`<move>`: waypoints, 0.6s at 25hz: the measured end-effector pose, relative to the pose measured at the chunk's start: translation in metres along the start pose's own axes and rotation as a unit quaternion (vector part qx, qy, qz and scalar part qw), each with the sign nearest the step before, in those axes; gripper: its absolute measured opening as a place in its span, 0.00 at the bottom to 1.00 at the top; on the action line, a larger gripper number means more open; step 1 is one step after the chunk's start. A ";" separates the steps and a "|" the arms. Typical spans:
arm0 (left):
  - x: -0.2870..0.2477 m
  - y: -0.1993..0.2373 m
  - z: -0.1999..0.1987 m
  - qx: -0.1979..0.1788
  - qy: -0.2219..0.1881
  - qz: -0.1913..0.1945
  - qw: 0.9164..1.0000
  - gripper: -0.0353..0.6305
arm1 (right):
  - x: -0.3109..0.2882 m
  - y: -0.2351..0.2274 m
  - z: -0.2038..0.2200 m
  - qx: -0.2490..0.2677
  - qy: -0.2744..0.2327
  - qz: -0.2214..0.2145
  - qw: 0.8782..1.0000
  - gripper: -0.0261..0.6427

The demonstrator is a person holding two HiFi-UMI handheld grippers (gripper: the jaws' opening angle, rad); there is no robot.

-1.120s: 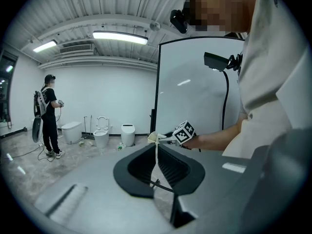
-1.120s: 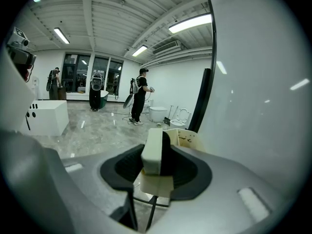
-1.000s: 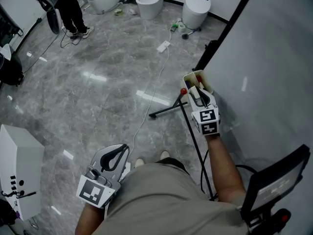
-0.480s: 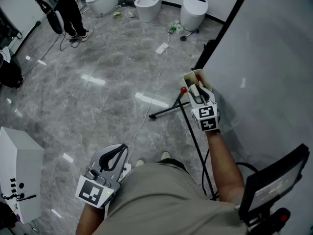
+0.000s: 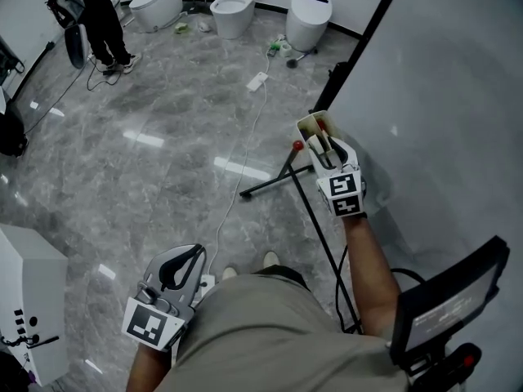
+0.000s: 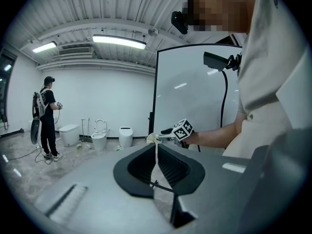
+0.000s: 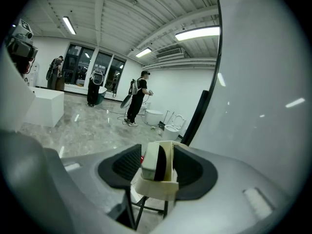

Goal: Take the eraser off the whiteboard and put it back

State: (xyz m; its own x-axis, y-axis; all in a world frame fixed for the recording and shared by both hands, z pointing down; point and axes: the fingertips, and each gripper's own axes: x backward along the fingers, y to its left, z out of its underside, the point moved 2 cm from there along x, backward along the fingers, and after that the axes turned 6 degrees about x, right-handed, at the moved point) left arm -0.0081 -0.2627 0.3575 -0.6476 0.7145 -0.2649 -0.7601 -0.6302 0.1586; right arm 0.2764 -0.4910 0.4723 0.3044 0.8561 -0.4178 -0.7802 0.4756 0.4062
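Head view looks steeply down; both gripper views face near-level past the whiteboard [image 5: 441, 96] toward toilets [image 5: 231, 11] all share.

Glossy marble-look floor [image 5: 155, 170], smooth glossy whiteboard [image 5: 458, 80]

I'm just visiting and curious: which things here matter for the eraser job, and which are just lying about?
Part of the job: eraser, its holder, whiteboard, right gripper with jaws opening around the eraser.
Just lying about: toilets, power strip, white cabinet, empty left gripper.
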 end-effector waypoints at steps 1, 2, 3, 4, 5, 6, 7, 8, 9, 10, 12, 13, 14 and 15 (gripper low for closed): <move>0.002 0.000 0.000 0.000 0.000 0.003 1.000 0.09 | 0.006 -0.002 -0.005 0.001 -0.004 0.008 1.000 0.33; 0.003 0.001 0.000 0.000 -0.001 0.006 1.000 0.09 | 0.013 -0.003 -0.011 0.001 -0.009 0.017 1.000 0.33; 0.005 0.003 0.001 0.001 -0.001 0.009 1.000 0.09 | 0.021 -0.003 -0.017 0.003 -0.014 0.025 1.000 0.33; 0.007 0.004 0.001 0.001 -0.002 0.013 1.000 0.09 | 0.028 -0.003 -0.023 0.004 -0.020 0.032 0.999 0.33; 0.009 0.005 0.002 0.000 -0.003 0.017 1.000 0.09 | 0.036 -0.002 -0.029 0.005 -0.025 0.039 0.999 0.33; 0.010 0.006 0.002 -0.001 -0.005 0.022 1.000 0.09 | 0.044 0.000 -0.035 0.005 -0.030 0.044 0.999 0.33; 0.012 0.007 0.003 -0.002 -0.005 0.029 1.000 0.09 | 0.053 0.003 -0.040 0.005 -0.034 0.049 0.998 0.33; 0.013 0.006 0.004 -0.003 -0.006 0.037 0.999 0.09 | 0.063 0.006 -0.044 0.005 -0.037 0.054 0.998 0.33; 0.015 0.006 0.005 -0.004 -0.005 0.045 0.999 0.09 | 0.072 0.010 -0.047 0.005 -0.038 0.057 0.998 0.33; 0.017 0.005 0.008 -0.005 -0.004 0.054 0.999 0.09 | 0.082 0.016 -0.050 0.004 -0.038 0.059 0.998 0.33; 0.022 0.004 0.013 -0.005 -0.001 0.074 0.997 0.09 | 0.102 0.031 -0.054 -0.002 -0.035 0.059 0.998 0.33; 0.024 0.003 0.017 -0.003 0.001 0.085 0.996 0.09 | 0.113 0.040 -0.056 -0.007 -0.032 0.059 0.998 0.33; 0.027 0.002 0.021 -0.001 0.003 0.097 0.995 0.09 | 0.124 0.049 -0.056 -0.013 -0.029 0.059 0.998 0.33; 0.028 0.001 0.025 0.002 0.006 0.109 0.994 0.09 | 0.136 0.059 -0.057 -0.017 -0.025 0.059 0.998 0.33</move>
State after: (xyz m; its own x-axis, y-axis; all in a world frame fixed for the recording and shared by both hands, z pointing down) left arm -0.0284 -0.2352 0.3738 -0.7968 0.5567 -0.2349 -0.6012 -0.7689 0.2176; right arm 0.2410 -0.3585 0.3936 0.2355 0.9152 -0.3269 -0.8306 0.3642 0.4212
